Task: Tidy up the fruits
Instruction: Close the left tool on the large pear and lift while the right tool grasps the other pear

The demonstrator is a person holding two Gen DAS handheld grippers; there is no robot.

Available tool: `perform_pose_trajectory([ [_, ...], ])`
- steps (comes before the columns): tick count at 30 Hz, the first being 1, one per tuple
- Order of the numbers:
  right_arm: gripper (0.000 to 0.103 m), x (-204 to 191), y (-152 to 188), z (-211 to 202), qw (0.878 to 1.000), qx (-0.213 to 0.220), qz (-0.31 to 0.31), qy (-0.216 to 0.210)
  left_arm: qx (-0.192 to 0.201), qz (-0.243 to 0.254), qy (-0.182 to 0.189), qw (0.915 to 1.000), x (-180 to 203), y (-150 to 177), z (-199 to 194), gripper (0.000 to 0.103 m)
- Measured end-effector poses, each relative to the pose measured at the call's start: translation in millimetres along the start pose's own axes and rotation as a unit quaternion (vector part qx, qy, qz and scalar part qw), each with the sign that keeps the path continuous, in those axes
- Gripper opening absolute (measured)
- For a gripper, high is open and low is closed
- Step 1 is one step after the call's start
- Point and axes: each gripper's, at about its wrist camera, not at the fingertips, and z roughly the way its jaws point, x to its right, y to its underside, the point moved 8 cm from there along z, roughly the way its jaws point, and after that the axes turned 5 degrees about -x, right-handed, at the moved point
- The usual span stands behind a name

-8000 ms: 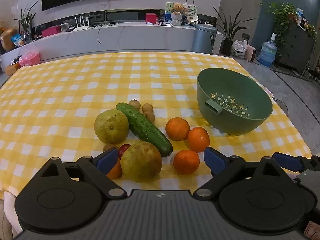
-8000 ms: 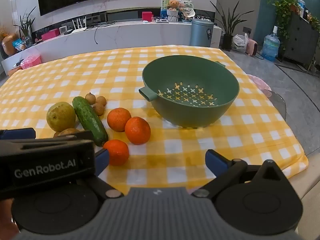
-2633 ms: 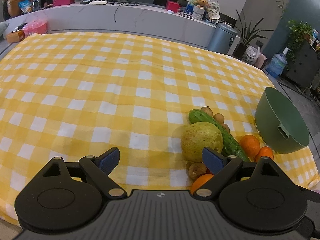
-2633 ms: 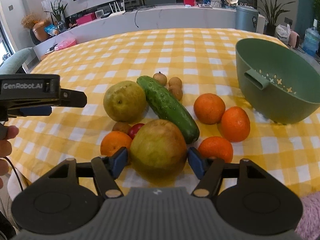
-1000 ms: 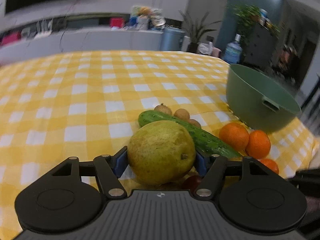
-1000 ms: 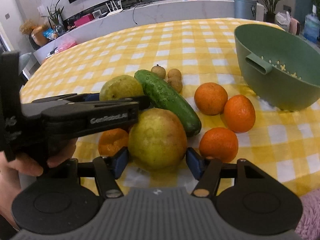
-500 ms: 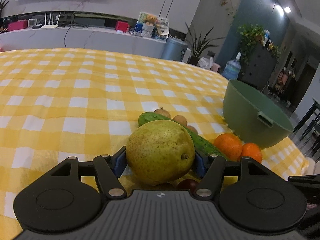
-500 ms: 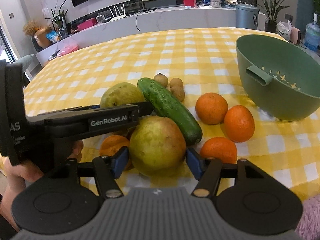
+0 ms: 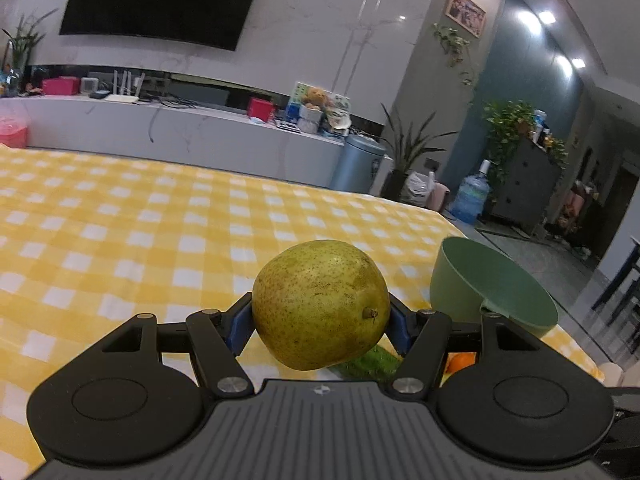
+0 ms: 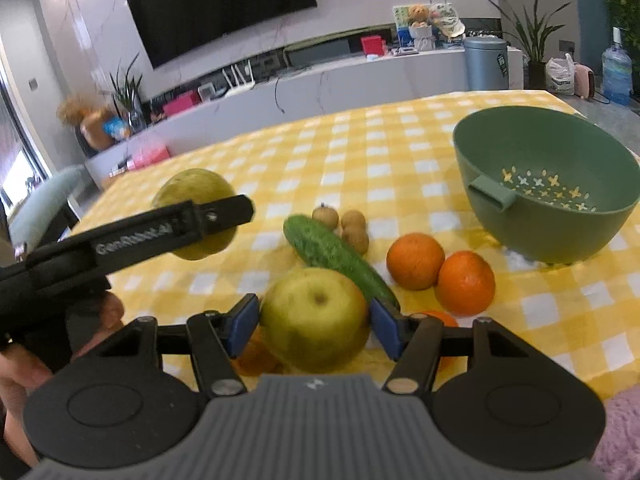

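My left gripper (image 9: pixel 320 322) is shut on a speckled green-yellow pear (image 9: pixel 320 304) and holds it in the air above the yellow checked cloth. The right wrist view shows that same pear (image 10: pixel 192 186) at the left, clear of the table. My right gripper (image 10: pixel 314 322) has its jaws closing on a second pear (image 10: pixel 316 312), and both blue pads press its sides. A cucumber (image 10: pixel 336 256), three small brown fruits (image 10: pixel 348 224) and oranges (image 10: pixel 416 260) lie just beyond it. The green colander (image 10: pixel 540 236) stands empty at the right.
A person's hand (image 10: pixel 24 360) grips the left tool at the lower left. A small orange (image 10: pixel 252 356) lies under the right gripper's left finger. The table's right edge runs just past the colander (image 9: pixel 472 280). A long counter and a bin stand behind the table.
The left gripper has risen and tipped upward, lifting its pear off the cloth. The right gripper has also come up a little with its pear, which has turned its dimpled end toward the camera.
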Motion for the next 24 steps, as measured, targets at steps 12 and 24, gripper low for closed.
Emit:
perform_pose_trajectory([
  [12,0.034,19.2,4.3,-8.8,0.997,-0.051,0.033,-0.04,-0.02,-0.032,0.01,0.9993,7.7,-1.8,11.8,0.075],
  [24,0.077,-20.4,47.2,-5.9,0.979,-0.182,-0.052,-0.082,-0.016,-0.027,-0.001,0.9995,-0.2,2.5,6.6,0.075],
])
